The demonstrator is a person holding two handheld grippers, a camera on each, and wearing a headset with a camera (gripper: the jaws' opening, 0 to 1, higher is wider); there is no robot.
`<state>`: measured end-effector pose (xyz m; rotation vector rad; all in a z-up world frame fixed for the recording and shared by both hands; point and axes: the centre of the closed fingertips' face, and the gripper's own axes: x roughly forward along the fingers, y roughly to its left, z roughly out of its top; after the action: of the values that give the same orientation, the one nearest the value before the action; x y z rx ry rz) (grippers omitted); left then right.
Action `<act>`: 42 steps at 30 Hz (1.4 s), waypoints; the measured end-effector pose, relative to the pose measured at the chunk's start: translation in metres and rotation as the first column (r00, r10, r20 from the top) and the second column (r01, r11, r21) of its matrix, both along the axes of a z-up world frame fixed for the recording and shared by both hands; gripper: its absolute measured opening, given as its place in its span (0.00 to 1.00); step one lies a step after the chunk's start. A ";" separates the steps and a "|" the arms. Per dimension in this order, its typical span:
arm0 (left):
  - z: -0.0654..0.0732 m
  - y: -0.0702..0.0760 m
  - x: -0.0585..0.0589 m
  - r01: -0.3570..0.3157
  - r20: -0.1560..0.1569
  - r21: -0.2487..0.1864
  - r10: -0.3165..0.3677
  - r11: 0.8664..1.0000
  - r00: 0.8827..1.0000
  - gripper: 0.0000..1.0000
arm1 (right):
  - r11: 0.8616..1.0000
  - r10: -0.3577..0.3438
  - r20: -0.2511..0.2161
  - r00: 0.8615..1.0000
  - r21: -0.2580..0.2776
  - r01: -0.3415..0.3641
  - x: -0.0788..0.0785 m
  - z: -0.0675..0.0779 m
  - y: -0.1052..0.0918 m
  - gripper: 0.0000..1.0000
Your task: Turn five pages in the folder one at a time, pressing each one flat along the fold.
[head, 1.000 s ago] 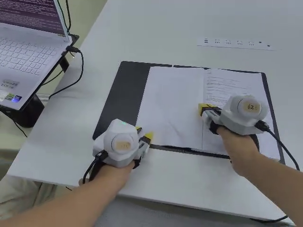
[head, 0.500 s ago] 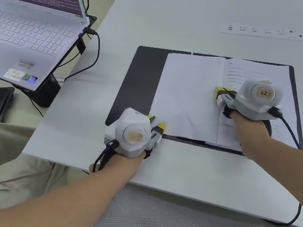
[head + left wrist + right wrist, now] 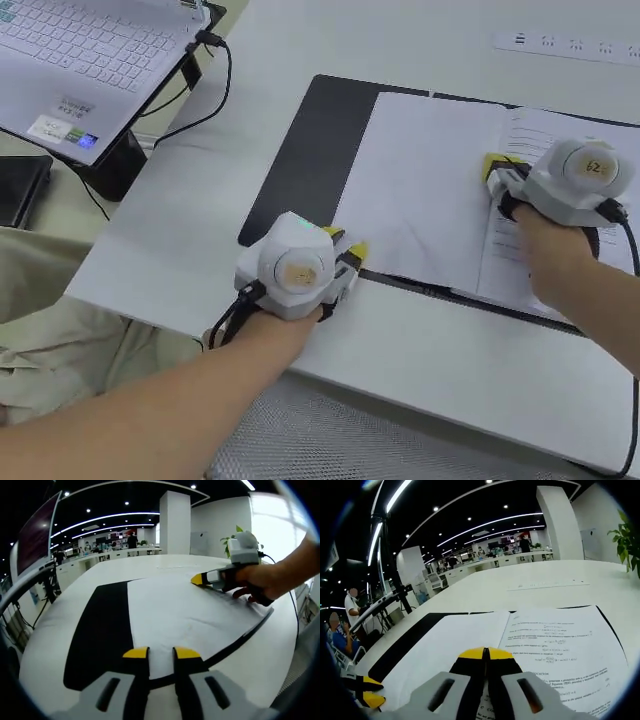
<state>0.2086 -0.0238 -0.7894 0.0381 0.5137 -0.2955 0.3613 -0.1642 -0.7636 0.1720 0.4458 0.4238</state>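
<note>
Black folder [image 3: 300, 160] | left gripper [image 3: 161, 653] narrowly open, empty | right gripper [image 3: 485, 653] closed, empty, at fold

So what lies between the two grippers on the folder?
The blank white page of the open folder, bare from left gripper to right gripper; the head view and left gripper view show it.

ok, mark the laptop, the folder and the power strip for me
laptop [image 3: 100, 45], head view, on its keyboard
folder [image 3: 315, 150], head view, on the bare black left cover
power strip [image 3: 560, 44], head view, on the middle of its top face
</note>
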 end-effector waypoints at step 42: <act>-0.001 0.002 -0.001 -0.006 0.007 -0.013 0.006 1.000 1.000 0.17 | 0.999 -0.029 -0.018 0.999 -0.031 0.028 0.107 -0.020 -0.008 0.00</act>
<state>0.2077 -0.0220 -0.7900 0.0246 0.5049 -0.2931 0.4686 -0.1721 -0.7840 0.1525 0.4675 0.3871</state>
